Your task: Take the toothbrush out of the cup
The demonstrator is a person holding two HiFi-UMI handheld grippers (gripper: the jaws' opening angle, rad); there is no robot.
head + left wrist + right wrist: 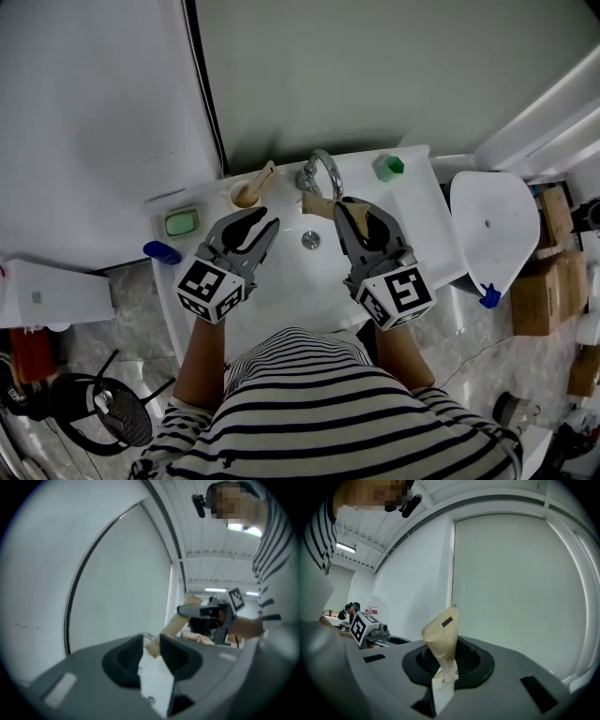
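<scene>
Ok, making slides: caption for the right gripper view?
Right gripper shut on a tan paper packet, pale wall behind.

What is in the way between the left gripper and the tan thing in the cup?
Nothing that shows. The open left gripper sits just in front of the cup and the tan thing in it, with only bare sink between. The tap and the right gripper, shut on a tan packet, are off to the right.
</scene>
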